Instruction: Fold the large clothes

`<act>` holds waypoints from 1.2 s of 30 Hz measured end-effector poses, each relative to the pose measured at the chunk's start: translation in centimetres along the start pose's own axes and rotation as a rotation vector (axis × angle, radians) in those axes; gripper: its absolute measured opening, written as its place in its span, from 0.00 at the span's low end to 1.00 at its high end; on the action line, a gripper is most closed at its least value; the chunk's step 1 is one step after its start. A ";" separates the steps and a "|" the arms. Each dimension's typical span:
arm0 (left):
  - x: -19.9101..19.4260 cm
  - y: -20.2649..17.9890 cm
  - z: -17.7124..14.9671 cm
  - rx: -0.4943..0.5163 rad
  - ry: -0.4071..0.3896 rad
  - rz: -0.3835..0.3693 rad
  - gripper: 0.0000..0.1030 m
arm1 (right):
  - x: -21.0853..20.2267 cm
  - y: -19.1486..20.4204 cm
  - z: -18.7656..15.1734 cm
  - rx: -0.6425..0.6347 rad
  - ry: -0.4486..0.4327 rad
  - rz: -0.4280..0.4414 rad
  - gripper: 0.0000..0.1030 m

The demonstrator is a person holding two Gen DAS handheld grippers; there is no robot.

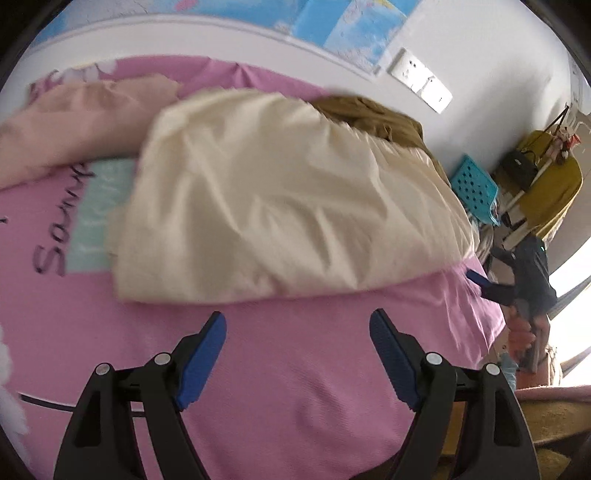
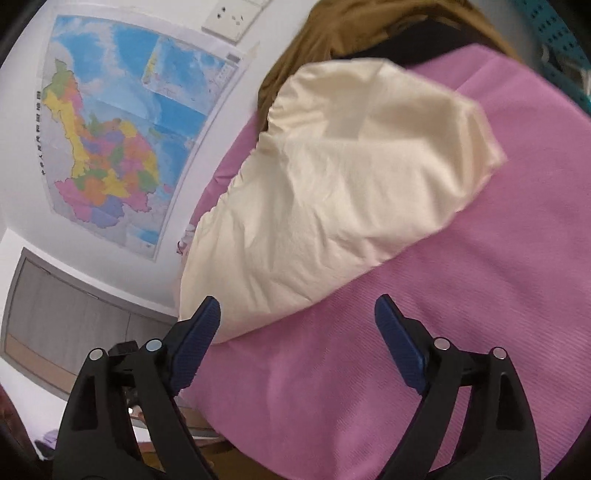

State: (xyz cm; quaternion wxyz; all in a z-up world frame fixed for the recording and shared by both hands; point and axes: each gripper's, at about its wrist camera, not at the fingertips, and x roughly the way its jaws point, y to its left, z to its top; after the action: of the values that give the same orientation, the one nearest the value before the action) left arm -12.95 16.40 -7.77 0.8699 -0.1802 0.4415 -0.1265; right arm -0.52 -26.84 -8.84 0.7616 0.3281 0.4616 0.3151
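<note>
Cream garment lies folded on the pink sheet; brown clothes behind it remain; left gripper and right gripper both spread, empty

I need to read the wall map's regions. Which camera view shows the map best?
The right wrist view: the wall map shows nearly whole, its coloured regions distinct. The left wrist view catches only a blue strip of the map along the top edge, above the cream garment.
</note>
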 end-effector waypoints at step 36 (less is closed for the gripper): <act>5.6 2.3 7.5 -0.386 -0.131 -0.032 0.64 | 7.0 0.7 5.1 0.126 -0.270 -0.103 0.40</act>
State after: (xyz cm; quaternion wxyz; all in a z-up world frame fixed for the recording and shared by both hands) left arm -3.50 17.85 -8.65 0.8439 -0.3586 0.3970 -0.0413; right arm 6.59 -22.06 -9.95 0.8099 0.3904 0.3900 0.1990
